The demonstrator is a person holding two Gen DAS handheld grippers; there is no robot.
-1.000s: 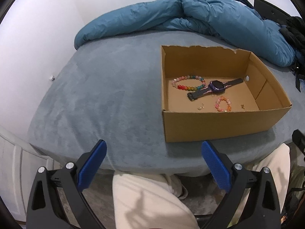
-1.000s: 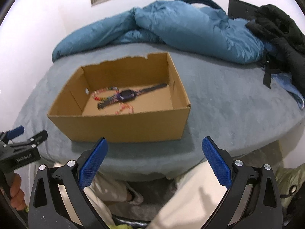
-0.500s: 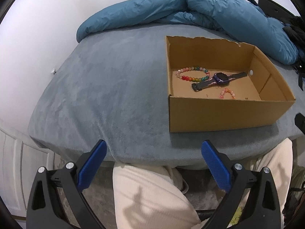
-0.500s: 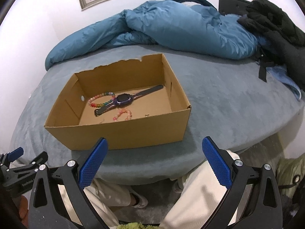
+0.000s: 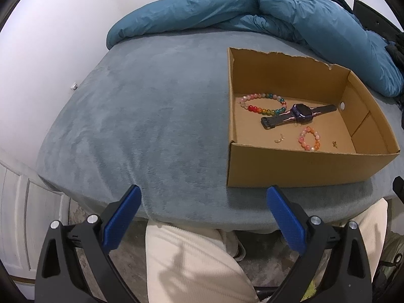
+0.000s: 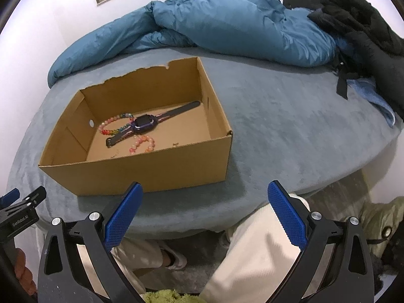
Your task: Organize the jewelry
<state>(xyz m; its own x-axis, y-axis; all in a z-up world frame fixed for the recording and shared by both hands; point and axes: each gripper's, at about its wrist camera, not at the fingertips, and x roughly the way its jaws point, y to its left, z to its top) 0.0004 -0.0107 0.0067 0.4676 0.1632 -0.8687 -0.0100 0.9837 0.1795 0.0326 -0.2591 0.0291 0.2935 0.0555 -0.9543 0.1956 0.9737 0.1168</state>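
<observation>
An open cardboard box (image 5: 290, 169) (image 6: 151, 169) rests on the grey-blue bed near its front edge. Inside lie a rainbow bead bracelet (image 5: 262, 103) (image 6: 115, 126), a dark purple smartwatch (image 5: 301, 112) (image 6: 144, 123), a small pink-orange bead bracelet (image 5: 309, 139) (image 6: 142, 144) and tiny gold earrings (image 5: 279, 139) (image 6: 175, 143). My left gripper (image 5: 203, 199) hangs open before the bed's edge, left of the box, holding nothing. Just in front of the box's near wall, my right gripper (image 6: 204, 197) is open and empty too.
A rumpled blue duvet (image 5: 252, 10) (image 6: 227, 22) fills the back of the bed. Black clothing (image 6: 366, 27) is piled at the far right. The person's cream-trousered legs (image 5: 192, 265) (image 6: 252, 252) are under both grippers. A white door (image 5: 17, 214) stands at the left.
Both wrist views have shifted, dipping and rising again, so the box's inside shows more fully now. Both grippers stay open and the jewelry has not moved.
</observation>
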